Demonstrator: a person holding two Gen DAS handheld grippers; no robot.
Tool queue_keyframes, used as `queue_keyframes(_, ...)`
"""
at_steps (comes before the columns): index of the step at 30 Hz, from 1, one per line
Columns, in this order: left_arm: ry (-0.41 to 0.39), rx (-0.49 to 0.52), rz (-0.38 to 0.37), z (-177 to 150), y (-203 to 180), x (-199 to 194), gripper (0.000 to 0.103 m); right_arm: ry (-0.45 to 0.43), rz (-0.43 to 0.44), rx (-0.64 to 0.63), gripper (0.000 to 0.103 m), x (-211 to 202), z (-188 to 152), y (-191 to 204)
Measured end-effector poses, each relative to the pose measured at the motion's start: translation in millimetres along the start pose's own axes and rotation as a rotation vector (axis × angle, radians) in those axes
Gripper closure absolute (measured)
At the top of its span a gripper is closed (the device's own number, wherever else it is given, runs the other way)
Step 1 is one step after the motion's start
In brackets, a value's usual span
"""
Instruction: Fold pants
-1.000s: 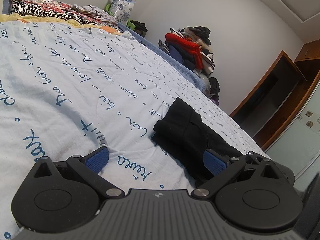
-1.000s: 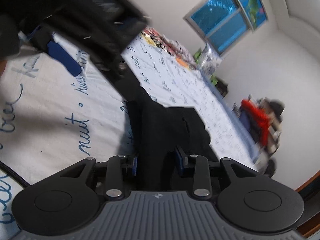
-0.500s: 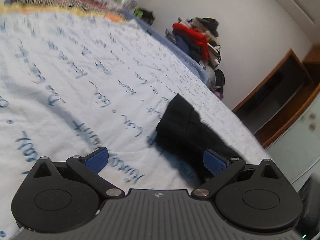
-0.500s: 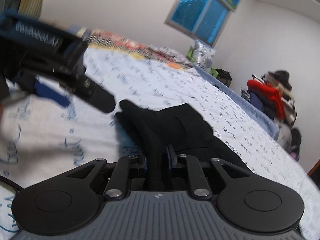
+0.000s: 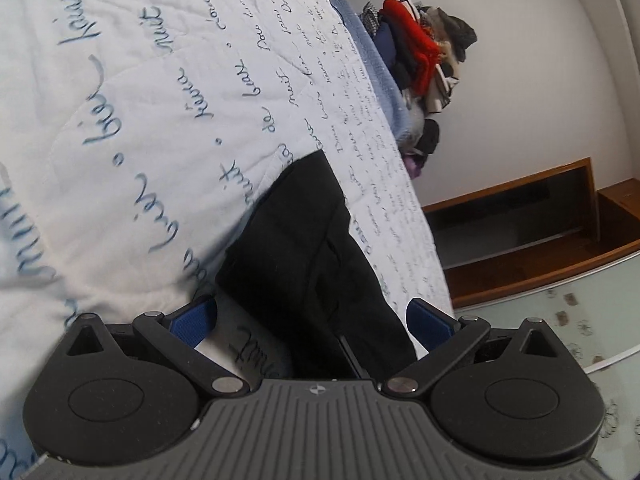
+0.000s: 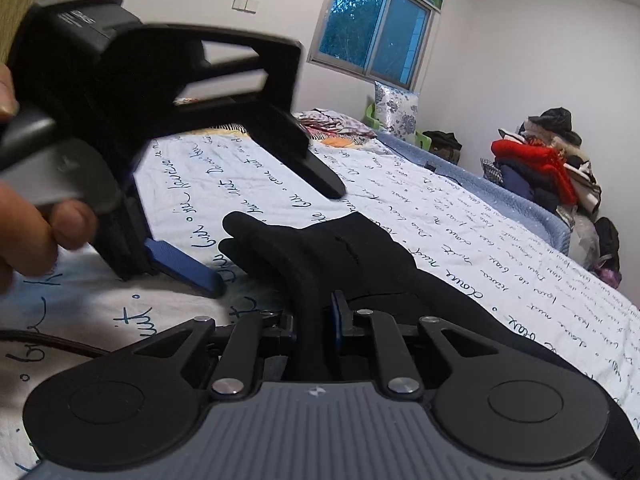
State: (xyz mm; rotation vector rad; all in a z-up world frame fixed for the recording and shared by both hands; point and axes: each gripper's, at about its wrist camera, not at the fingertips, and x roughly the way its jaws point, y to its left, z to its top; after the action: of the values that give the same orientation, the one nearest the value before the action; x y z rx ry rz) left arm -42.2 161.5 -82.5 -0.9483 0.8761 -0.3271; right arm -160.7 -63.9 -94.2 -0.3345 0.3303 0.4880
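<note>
Since a second ago the right gripper (image 6: pixel 316 320) has rolled back to level and its jaws have been closing; its blue pads now pinch a raised ridge of the black pants (image 6: pixel 340 256), the cloth standing up between them. The left gripper (image 5: pixel 312 320) has tilted and come in over the garment: its jaws are spread wide, one blue finger (image 5: pixel 192 320) over the bedspread, the other past the far side of the dark cloth, neither pad pressing on it.

In the right wrist view, the left gripper (image 6: pixel 256 240) hangs just beyond the pants, gripped by a hand (image 6: pixel 36 224) at the left edge of the frame, its lower blue fingertip close to the quilt beside the bundle's rounded end.

The pants lie folded into a compact bundle on the white bedspread (image 5: pixel 120 120), which is printed with blue handwriting, near the bed's edge facing the wooden cabinet (image 5: pixel 520 220).

Farther along, a blue blanket (image 6: pixel 500 196) borders the far side of the bed, a floral pillow (image 6: pixel 396 110) leans below the window (image 6: pixel 376 36), and a heap of clothes (image 6: pixel 544 164) topped with something red is piled against the white wall.
</note>
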Motion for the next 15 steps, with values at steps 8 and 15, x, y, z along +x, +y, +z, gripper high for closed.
queue_keyframes(8, 0.010, 0.090, 0.060, 28, -18, 30, 0.003, 0.000, 0.011, 0.015, 0.089, 1, 1, -5)
queue_keyframes(15, 0.006, 0.127, 0.143, 39, -28, 44, 0.064, 0.005, 0.011, 0.012, 0.089, 2, 1, -5)
